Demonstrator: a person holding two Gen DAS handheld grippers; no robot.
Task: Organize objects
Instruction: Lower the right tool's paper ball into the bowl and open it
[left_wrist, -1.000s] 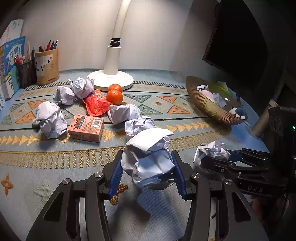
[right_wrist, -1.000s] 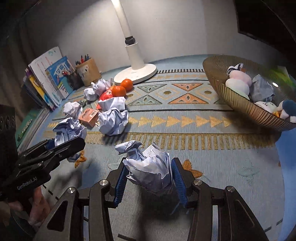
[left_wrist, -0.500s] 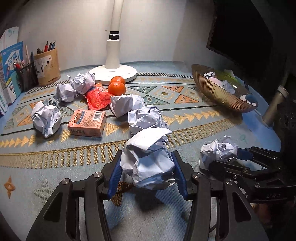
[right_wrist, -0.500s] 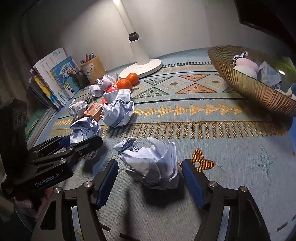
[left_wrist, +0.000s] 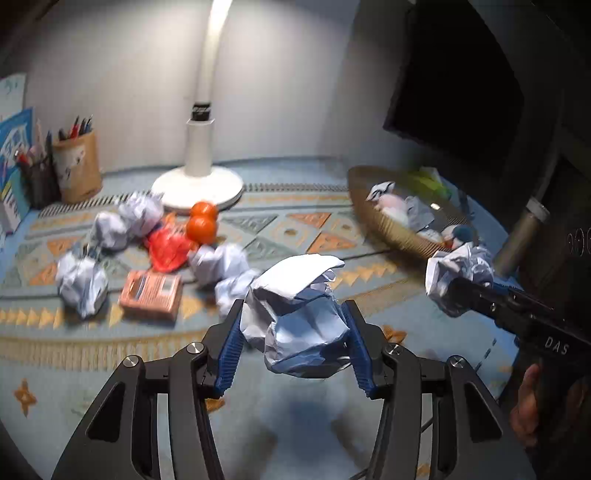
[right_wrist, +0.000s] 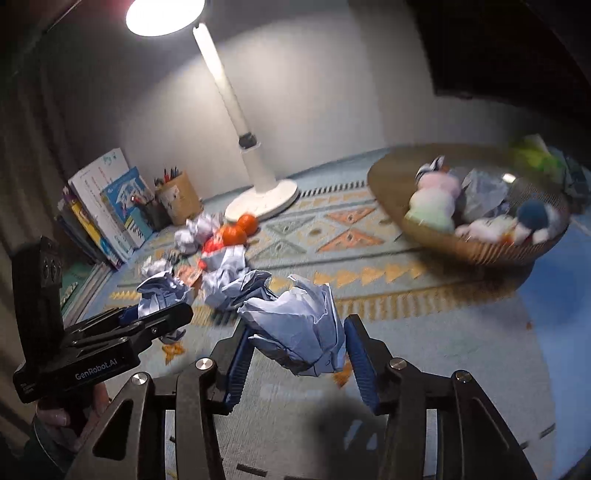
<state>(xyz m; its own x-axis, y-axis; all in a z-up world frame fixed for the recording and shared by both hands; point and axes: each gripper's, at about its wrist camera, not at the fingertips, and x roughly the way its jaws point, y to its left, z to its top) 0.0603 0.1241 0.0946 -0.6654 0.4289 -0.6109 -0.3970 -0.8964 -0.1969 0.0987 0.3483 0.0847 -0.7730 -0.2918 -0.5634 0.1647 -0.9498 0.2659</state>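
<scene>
My left gripper (left_wrist: 293, 345) is shut on a crumpled white paper ball (left_wrist: 299, 314) and holds it above the patterned mat. My right gripper (right_wrist: 295, 350) is shut on another crumpled paper ball (right_wrist: 299, 328), also lifted off the mat. In the left wrist view the right gripper (left_wrist: 517, 314) shows at the right with its paper ball (left_wrist: 458, 273). In the right wrist view the left gripper (right_wrist: 110, 332) shows at the left with its ball (right_wrist: 162, 291). Several more paper balls (left_wrist: 81, 284) lie on the mat. A brown bowl (right_wrist: 424, 229) of soft toys stands at the right.
A white lamp base (left_wrist: 197, 184) stands at the back. Two oranges (left_wrist: 201, 227), a red wrapper (left_wrist: 168, 251) and a pink carton (left_wrist: 151, 293) lie among the paper balls. A pen cup (left_wrist: 75, 168) and books (right_wrist: 107, 206) stand at the back left.
My right gripper was open around its paper ball half a second ago; it has shut on it and lifted it. Both grippers have risen from the mat with their balls.
</scene>
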